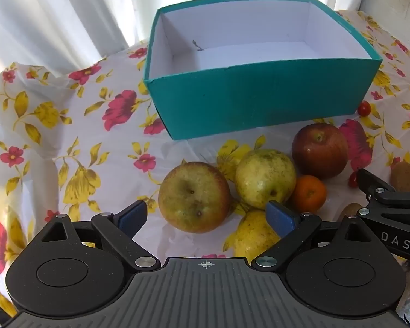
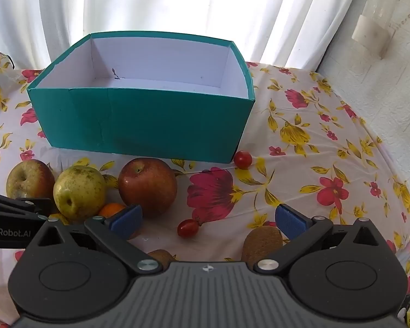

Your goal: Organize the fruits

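An empty teal box [image 1: 259, 101] [image 2: 150, 125] with a white inside stands at the back of the flowered cloth. In front of it lie a yellow-brown apple [image 1: 194, 196] [image 2: 27, 177], a green apple [image 1: 265, 177] [image 2: 79, 191], a red apple [image 1: 319, 150] [image 2: 147, 183], a mandarin [image 1: 309, 192] [image 2: 110, 209], a yellow pear [image 1: 255, 236], two kiwis [image 2: 262, 242] [image 2: 161, 257] and cherry tomatoes [image 2: 188, 227] [image 2: 242, 159]. My left gripper [image 1: 206, 216] is open just above the yellow-brown apple. My right gripper [image 2: 207, 218] is open over the near tomato, nothing held.
White curtains hang behind the table. A pale wall [image 2: 382, 68] stands at the right. The flowered cloth [image 1: 68, 142] is rumpled at the left edge. The right gripper's arm [image 1: 391, 205] reaches in beside the left one.
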Available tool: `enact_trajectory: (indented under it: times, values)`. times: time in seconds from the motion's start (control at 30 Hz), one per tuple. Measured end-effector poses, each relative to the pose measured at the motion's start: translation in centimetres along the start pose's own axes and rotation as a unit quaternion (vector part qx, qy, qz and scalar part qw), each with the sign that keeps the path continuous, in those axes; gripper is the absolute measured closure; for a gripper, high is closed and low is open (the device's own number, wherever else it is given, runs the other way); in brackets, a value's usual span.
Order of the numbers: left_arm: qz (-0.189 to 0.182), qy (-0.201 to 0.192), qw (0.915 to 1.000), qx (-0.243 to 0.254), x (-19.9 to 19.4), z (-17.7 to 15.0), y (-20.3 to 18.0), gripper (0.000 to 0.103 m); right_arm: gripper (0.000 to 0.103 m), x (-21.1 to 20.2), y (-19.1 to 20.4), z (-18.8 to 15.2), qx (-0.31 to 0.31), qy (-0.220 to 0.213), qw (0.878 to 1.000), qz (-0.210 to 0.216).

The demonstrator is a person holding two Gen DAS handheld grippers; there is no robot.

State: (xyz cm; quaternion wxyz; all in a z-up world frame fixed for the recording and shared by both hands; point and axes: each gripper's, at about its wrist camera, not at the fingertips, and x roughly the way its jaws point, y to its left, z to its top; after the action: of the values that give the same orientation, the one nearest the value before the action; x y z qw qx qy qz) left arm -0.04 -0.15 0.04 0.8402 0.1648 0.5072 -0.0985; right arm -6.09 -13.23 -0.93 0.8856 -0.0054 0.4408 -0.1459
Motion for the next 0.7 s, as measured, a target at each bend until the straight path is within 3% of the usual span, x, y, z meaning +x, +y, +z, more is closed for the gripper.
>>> enact_trajectory:
  times: [0.1,0.7]
  values:
    - [-0.014,0.002,0.9999,-0.008,0.08,-0.22,0.36,0.006,0.000,0.08,-0.05,0.00,0.001,0.002,1.000,0.001]
    - [-0.014,0.010,0.9998,-0.004,0.05,-0.34,0.08,0.006,0.000,-0.19,0.15,0.03,-0.008,0.001,1.000,-0.007]
